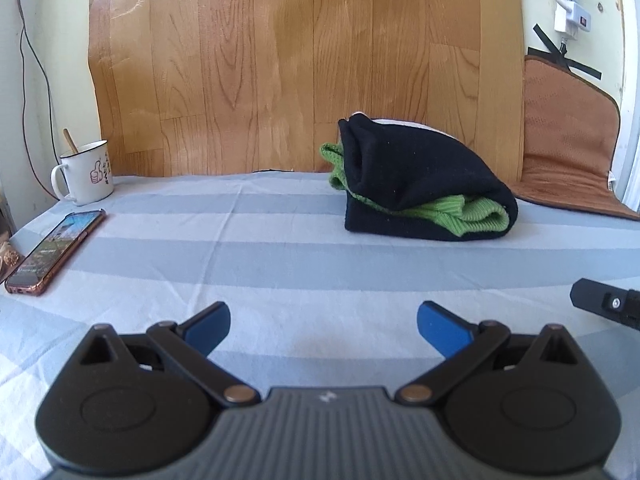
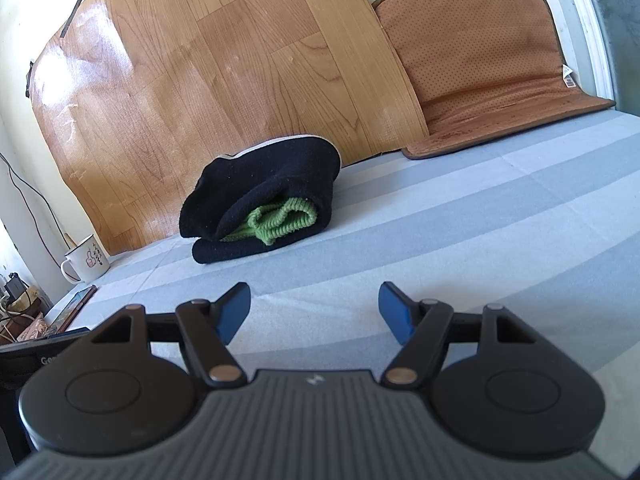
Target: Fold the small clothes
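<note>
Ahead, well apart from both tools: folded black garment (image 1: 416,184) with a green garment (image 1: 476,212) tucked inside, resting on the striped sheet (image 1: 280,256) near the wood-pattern panel (image 1: 280,60). Long axis roughly parallel to that panel. From the left gripper (image 1: 323,322): ahead and to the right. From the right gripper (image 2: 315,307): ahead and to the left. Bundle thus between the two lines of sight; neither clearly nearer. Both sets of blue pads spread wide, holding nothing, hovering over bare sheet. Judging by the tidy bundle, folding largely done. Off to the left, clear of any reach: mug (image 1: 86,174) and phone (image 1: 56,250).
</note>
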{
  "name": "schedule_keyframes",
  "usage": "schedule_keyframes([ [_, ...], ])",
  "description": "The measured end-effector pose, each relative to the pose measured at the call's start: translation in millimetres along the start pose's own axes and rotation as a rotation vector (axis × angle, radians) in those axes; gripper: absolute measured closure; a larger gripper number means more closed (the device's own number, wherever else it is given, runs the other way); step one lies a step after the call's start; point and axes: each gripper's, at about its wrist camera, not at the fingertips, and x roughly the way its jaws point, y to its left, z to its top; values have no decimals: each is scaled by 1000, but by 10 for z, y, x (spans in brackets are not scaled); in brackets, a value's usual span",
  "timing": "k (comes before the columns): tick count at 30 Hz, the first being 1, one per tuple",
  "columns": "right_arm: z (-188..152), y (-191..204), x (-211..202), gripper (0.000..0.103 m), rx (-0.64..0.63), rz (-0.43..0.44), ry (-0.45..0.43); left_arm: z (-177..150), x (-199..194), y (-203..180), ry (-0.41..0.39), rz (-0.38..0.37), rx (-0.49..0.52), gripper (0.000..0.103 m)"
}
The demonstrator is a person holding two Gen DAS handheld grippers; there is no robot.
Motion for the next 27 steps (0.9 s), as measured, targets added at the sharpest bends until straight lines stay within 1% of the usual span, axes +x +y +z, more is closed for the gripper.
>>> schedule_keyframes([
  [8,-4,2,-4,30,1,-1,-1,-1,50,-6,38,4,3,0],
  [24,-5,-1,-6,30,1,-1,-1,-9,61,-27,47,2,23,0],
  [27,-3,-3,-6,30,0,0,-1,-19,44,-44,26,2,37,0],
])
